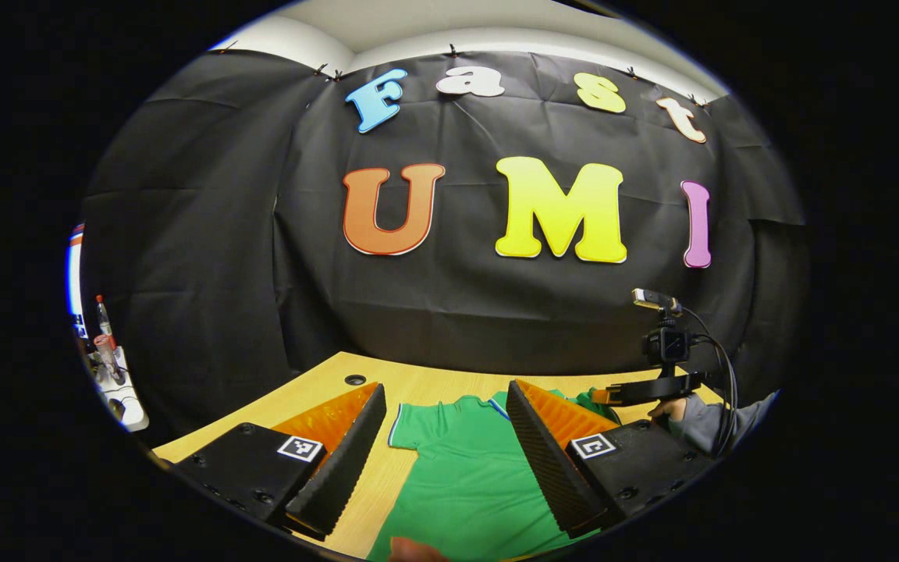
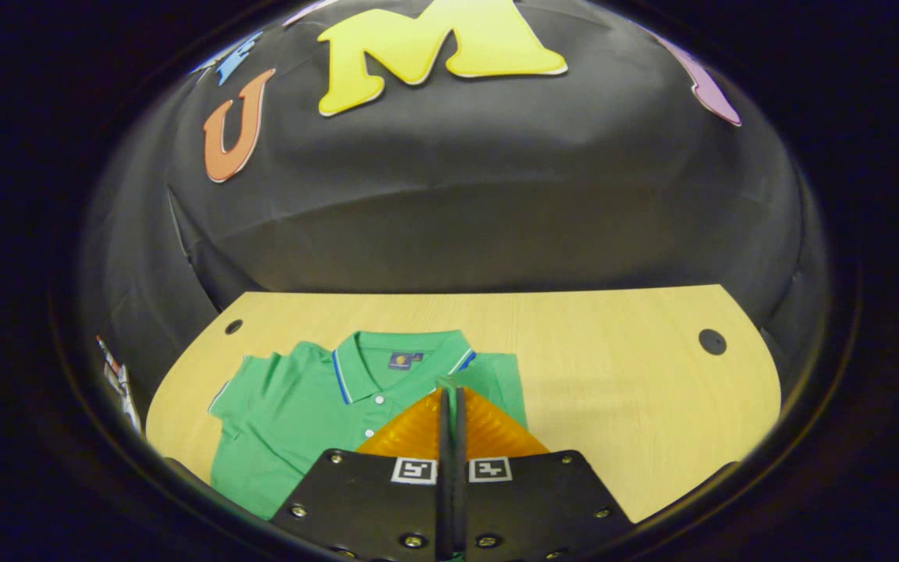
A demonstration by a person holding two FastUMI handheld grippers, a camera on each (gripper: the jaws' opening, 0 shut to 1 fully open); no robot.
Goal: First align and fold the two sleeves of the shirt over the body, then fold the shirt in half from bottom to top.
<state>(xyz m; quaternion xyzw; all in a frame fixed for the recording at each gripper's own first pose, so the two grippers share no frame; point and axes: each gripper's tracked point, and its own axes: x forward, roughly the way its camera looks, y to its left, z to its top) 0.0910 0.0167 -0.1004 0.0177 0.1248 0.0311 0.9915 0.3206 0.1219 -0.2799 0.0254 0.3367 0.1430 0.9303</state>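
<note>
Green polo shirt (image 2: 293,406): lies flat on the wooden desk (image 2: 613,367), collar toward the booth wall; in the right gripper view its far-left sleeve (image 2: 250,382) spreads out to the side, while the other edge looks already turned over the body.
Right tool (image 2: 449,390): fingers closed together, with a thin strip of green cloth pinched between the tips; it sits over the shirt's right shoulder area.
Left tool (image 1: 445,437): fingers wide apart and gripping nothing; it hangs above the shirt body with the collar just ahead of it.
Other gripper: seen at the right of the left gripper view, held by a hand (image 1: 672,410) in a grey sleeve.
Handling: light, soft knit, probably limp and quick to wrinkle or drag along the desk.
Where to grip: likely the sleeve hem or shoulder seam, pinched at the edge, lifted low.
</note>
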